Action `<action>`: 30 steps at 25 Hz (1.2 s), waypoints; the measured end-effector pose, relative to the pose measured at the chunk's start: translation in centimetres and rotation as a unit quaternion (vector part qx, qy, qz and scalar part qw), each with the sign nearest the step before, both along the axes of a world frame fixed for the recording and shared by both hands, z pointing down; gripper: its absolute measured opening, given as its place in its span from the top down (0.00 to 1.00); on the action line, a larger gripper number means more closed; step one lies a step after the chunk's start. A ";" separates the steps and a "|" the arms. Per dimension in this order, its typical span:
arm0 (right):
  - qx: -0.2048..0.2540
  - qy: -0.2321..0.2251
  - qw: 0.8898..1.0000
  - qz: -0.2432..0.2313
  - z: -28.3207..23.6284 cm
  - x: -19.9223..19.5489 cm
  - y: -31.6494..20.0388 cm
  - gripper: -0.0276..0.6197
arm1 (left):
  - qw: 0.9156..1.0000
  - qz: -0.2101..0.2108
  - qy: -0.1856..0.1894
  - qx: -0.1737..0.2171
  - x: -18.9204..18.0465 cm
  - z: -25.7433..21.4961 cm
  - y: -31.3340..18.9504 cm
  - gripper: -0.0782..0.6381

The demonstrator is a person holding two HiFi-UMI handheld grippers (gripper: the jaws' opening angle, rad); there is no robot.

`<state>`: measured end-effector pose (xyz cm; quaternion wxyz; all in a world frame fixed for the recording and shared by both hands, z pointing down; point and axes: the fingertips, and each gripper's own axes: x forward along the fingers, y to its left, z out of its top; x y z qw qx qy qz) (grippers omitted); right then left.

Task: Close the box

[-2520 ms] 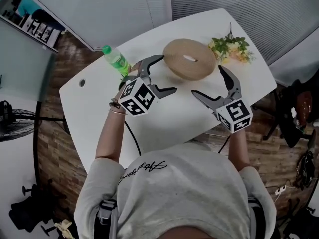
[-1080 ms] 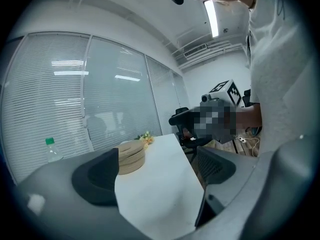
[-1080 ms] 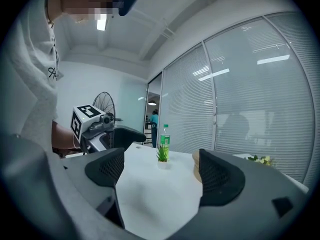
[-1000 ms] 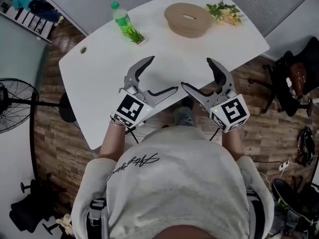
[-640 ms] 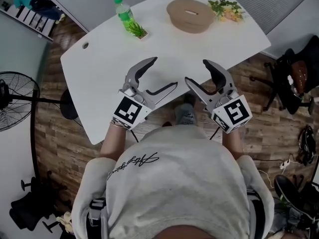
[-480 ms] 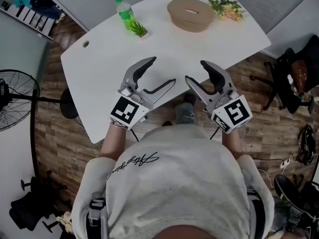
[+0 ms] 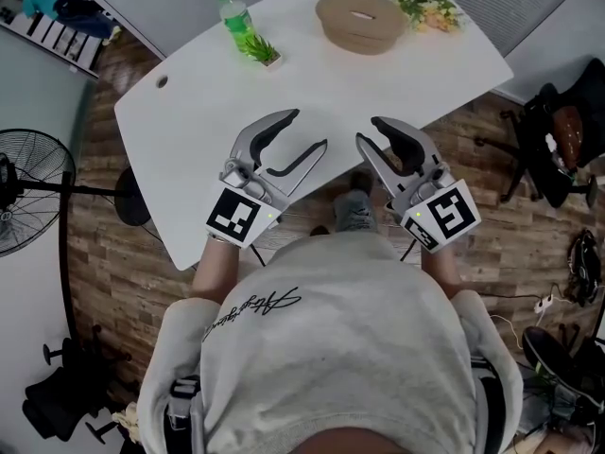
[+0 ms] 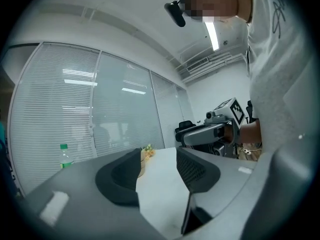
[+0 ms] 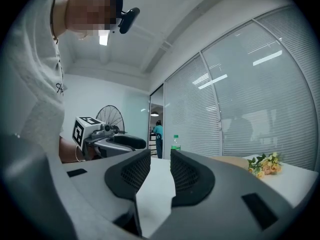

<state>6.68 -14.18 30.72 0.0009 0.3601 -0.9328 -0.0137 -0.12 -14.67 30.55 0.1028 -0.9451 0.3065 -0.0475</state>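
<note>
Worktop: white, rounded corners, mostly bare, wood floor round it. Box: round, tan, low, at the far end of the worktop, right of centre; top w/ a pale slot looks to sit flush on the body, though it is small in the head view, so full seating can't be confirmed. Left gripper and right gripper: side by side over the near edge, just in front of the person's chest, held level, both well apart from the box. Left: jaws have just been closing, now at a medium gap, nothing between the pads, only bare worktop seen through them. Right: also just been closing, now a narrow slit, pads not quite meeting, empty too. Flowers: loose bunch just beside the box on its right. Bottle: green, upright, far left corner. Small plant: near the bottle, on the box side. Step, as I read it: lid appears on already, so the closing itself looks done and both grippers are idle, away from the work. Next, if anything: reach across the worktop to the box and press the top w/ near-shut jaws to check the seat; approach from the near side, to stay off the flowers.
</note>
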 end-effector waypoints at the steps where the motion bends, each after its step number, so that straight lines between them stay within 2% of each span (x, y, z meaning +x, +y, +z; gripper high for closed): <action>1: 0.000 -0.001 1.000 0.000 -0.1 -0.1 0.1 0.77 | 1.000 -0.001 0.007 -0.003 -0.1 -0.1 0.1 0.59; 4: 0.001 -0.003 1.000 -0.002 -0.3 -0.2 0.2 0.78 | 1.000 -0.004 0.020 -0.006 -0.4 -0.5 0.1 0.64; 8: 0.004 -0.005 1.000 0.000 -0.4 -0.3 0.2 0.82 | 1.000 -0.005 0.006 0.008 -0.4 -0.4 0.2 0.67; 14: 0.008 -0.006 1.000 0.004 -0.5 -0.7 0.4 0.87 | 0.999 -0.005 0.034 -0.008 -0.9 -0.8 0.4 0.72; 19: 0.014 -0.007 1.000 0.014 -0.8 -0.7 0.3 0.94 | 0.999 -0.002 0.042 -0.006 -1.2 -1.2 0.5 0.75; 30: 0.015 -0.008 1.000 0.018 -0.7 -0.7 0.4 0.95 | 0.999 -0.011 0.046 -0.001 -1.5 -1.3 0.5 0.82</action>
